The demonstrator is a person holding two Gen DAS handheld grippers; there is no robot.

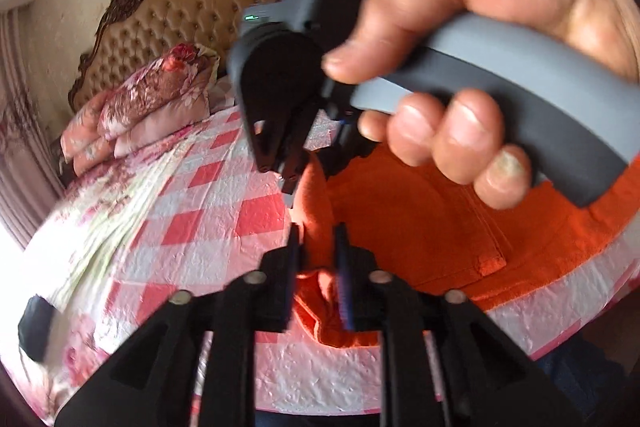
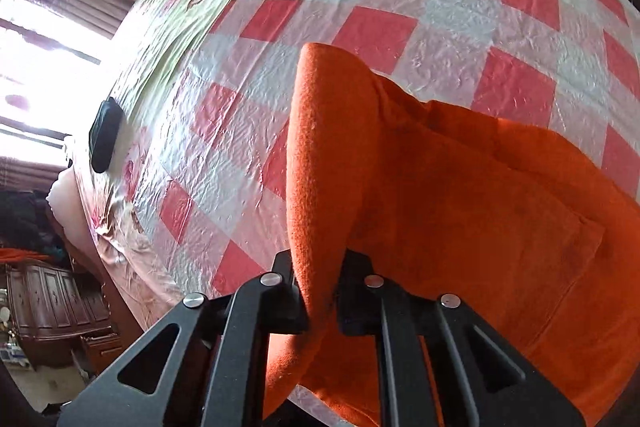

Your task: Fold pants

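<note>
Orange fleece pants [image 1: 420, 227] lie on the red-and-white checked bed cover [image 1: 208, 211], at the near edge of the bed. My left gripper [image 1: 318, 251] is shut on a raised fold of the pants' left edge. In the left wrist view the right gripper [image 1: 286, 163] is held by a hand just above and beyond, its fingers closed on the same raised edge. In the right wrist view my right gripper [image 2: 320, 291] is shut on a tall fold of the pants [image 2: 460, 207], lifted off the cover [image 2: 400, 11].
A black flat object [image 1: 34, 327] lies at the bed's left edge; it also shows in the right wrist view [image 2: 105, 135]. Folded floral quilts [image 1: 148, 103] sit by the tufted headboard [image 1: 168, 27]. A bright window [image 2: 36, 75] and a wooden cabinet [image 2: 52, 307] are on the left.
</note>
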